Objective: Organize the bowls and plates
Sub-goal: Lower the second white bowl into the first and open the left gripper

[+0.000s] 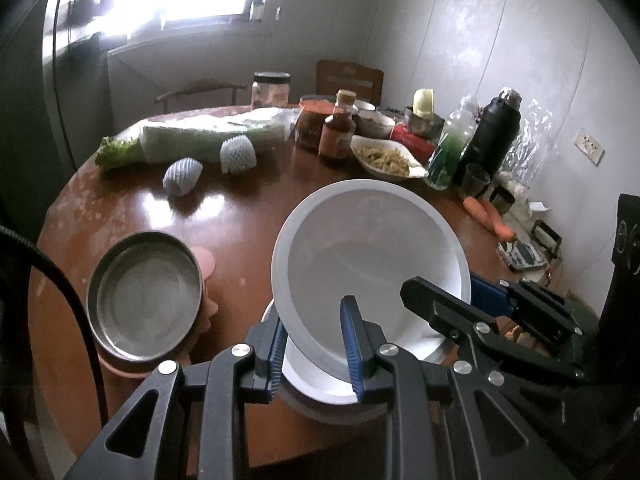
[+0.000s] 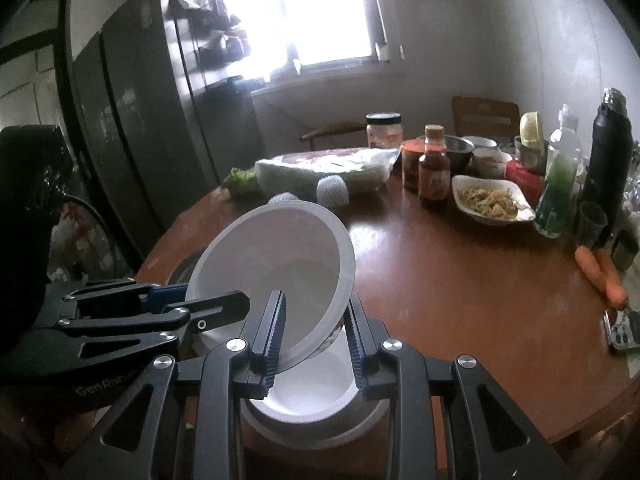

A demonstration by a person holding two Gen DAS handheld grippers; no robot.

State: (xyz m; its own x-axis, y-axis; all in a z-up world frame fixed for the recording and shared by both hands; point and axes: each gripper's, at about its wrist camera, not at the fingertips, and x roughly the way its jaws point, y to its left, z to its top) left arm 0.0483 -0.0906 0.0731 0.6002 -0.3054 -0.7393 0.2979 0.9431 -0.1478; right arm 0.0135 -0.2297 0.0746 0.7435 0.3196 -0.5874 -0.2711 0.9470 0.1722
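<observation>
My left gripper (image 1: 316,344) and right gripper (image 2: 316,338) were black angular frames with silver screws, triangular cutouts and ridged blue finger pads (image 1: 350,344).

Two carrots (image 1: 490,214) lie near a black thermos (image 1: 493,134), green bottle (image 1: 450,148) and sauce bottle (image 1: 339,128).

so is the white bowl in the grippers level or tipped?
Tipped: white bowl stands on edge above the stacked dishes, its empty inside facing the camera.

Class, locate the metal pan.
In the left wrist view, the metal pan sits at the round table's near left edge, left of the tilted white plate.
</observation>
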